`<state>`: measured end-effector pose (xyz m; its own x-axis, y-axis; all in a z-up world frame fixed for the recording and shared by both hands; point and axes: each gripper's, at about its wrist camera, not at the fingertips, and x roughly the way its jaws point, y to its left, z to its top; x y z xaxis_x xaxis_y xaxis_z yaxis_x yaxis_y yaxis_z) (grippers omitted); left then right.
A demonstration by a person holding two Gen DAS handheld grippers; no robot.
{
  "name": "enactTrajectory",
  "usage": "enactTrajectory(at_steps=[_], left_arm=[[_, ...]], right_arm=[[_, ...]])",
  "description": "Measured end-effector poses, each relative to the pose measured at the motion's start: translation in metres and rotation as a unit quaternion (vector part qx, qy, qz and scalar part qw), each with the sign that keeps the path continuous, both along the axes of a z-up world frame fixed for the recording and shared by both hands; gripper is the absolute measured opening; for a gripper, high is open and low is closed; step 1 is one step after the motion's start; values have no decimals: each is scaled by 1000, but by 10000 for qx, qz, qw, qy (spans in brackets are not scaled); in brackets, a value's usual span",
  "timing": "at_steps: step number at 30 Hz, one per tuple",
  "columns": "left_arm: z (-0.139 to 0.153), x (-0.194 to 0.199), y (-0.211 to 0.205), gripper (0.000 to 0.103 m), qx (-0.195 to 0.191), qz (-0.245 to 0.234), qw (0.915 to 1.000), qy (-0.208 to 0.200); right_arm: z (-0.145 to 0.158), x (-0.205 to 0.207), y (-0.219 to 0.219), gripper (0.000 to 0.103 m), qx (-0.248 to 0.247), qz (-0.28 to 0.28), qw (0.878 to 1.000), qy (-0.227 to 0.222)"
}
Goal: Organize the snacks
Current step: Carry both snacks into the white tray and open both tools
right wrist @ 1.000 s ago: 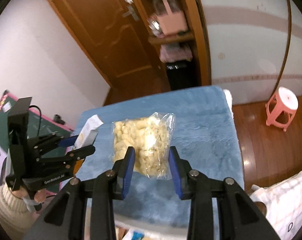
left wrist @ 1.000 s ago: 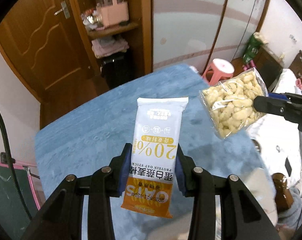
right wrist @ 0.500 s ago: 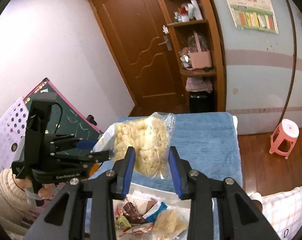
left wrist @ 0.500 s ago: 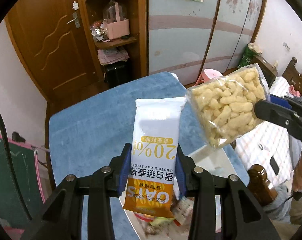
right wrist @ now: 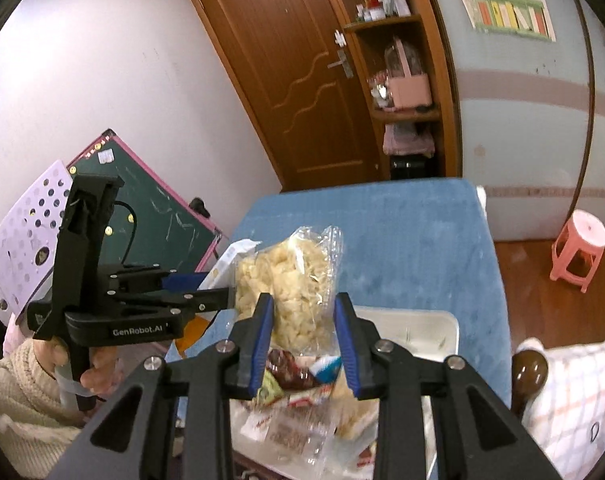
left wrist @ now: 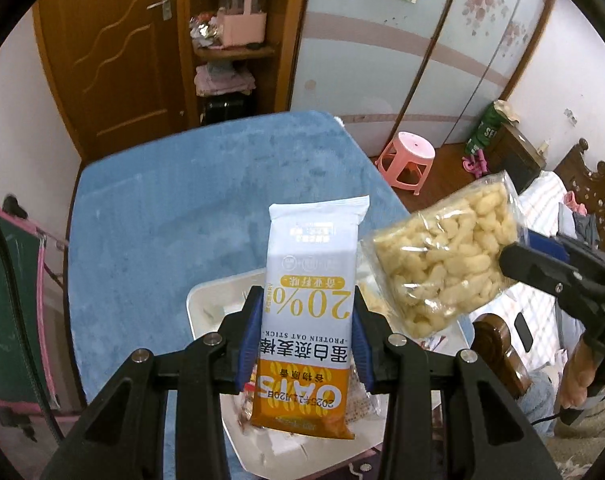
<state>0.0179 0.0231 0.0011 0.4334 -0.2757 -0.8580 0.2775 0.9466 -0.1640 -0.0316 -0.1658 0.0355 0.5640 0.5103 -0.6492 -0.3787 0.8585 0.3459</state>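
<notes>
My left gripper (left wrist: 305, 322) is shut on a white and orange oat stick packet (left wrist: 309, 280), held upright in the air above a white tray (left wrist: 206, 300). My right gripper (right wrist: 302, 320) is shut on a clear bag of pale yellow puffs (right wrist: 290, 280), also held above the tray (right wrist: 442, 320). The puff bag (left wrist: 442, 252) and right gripper (left wrist: 514, 258) show at the right of the left wrist view. The left gripper (right wrist: 218, 290) shows at the left of the right wrist view, with the packet's end (right wrist: 230, 256) sticking out. Several wrapped snacks (right wrist: 298, 400) lie in the tray.
The tray sits at the near end of a blue-covered table (left wrist: 174, 208). A dark wooden post (right wrist: 528, 368) stands by the table's right near corner. A pink stool (right wrist: 578, 248) is on the floor to the right. A green chalkboard (right wrist: 158, 216) leans at the left.
Both grippers have drawn back and up with their packets held. The tray of snacks has come into view beneath them. The puff bag now sits lower right of the oat packet.
</notes>
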Motion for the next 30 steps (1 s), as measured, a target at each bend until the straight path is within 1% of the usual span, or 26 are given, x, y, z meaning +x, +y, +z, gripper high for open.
enactTrajectory(at_steps=[4, 10, 13, 15, 16, 17, 18, 19, 20, 21, 22, 23, 25, 27, 30], left_arm=[[-23, -10, 3, 39, -70, 60, 9997, 239], [-49, -15, 0, 39, -61, 215, 9994, 253], [-61, -17, -4, 39, 72, 231, 9994, 256], [-72, -21, -5, 41, 193, 275, 9990, 308], [-76, -20, -6, 43, 226, 282, 9988, 335], [-82, -20, -7, 57, 207, 275, 9986, 392], [-86, -21, -6, 77, 169, 285, 9985, 441], [-89, -23, -5, 84, 116, 321, 9983, 465], [-91, -24, -5, 90, 37, 349, 9983, 473], [-93, -26, -4, 90, -25, 344, 9982, 490], [-96, -26, -5, 90, -63, 305, 9981, 540], [-98, -27, -5, 90, -12, 307, 9979, 571], [-103, -28, -4, 90, 105, 355, 9977, 570], [-108, -29, -2, 90, 111, 417, 9971, 633], [-114, -29, 1, 90, 53, 464, 9959, 770]], right_arm=[[-15, -12, 3, 31, -67, -20, 9999, 97], [-36, -20, 12, 31, -129, 78, 9995, 280], [-50, -22, 22, 32, -346, 95, 9987, 361], [-60, -21, 28, 34, -490, 126, 9975, 489], [-64, -20, 30, 34, -497, 121, 9972, 554], [-69, -18, 31, 34, -466, 68, 9969, 626], [-73, -17, 32, 36, -467, 33, 9966, 675], [-77, -16, 33, 37, -502, -6, 9961, 726], [-82, -16, 35, 44, -598, -68, 9951, 778], [-85, -16, 37, 51, -687, -94, 9944, 792], [-88, -17, 40, 53, -789, -118, 9937, 788], [-92, -18, 44, 53, -918, -141, 9928, 761], [-96, -21, 48, 54, -1027, -170, 9919, 724], [-98, -24, 53, 54, -1127, -208, 9909, 699], [-99, -27, 56, 54, -1150, -293, 9910, 617]])
